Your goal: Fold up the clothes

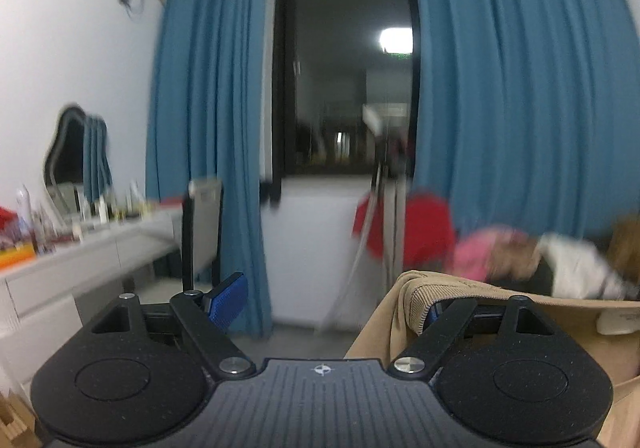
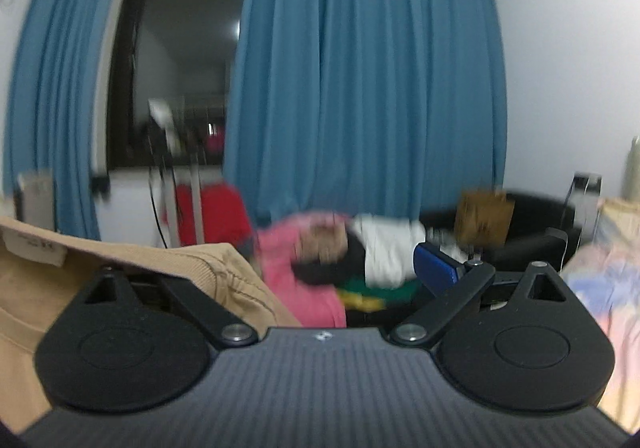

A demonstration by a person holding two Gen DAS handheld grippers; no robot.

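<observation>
A tan corduroy garment hangs raised between both grippers; it also shows in the right wrist view, with a white label near its collar. My left gripper has its jaws wide apart; the left blue pad is bare, and the tan cloth is draped over the right finger. My right gripper also stands wide apart; its right blue pad is bare and the cloth covers the left finger. Both views are blurred.
A pile of clothes, pink, white and red, lies ahead on a dark sofa. Blue curtains frame a dark window. A white dresser with bottles and a mirror stands left. A tripod stands by the window.
</observation>
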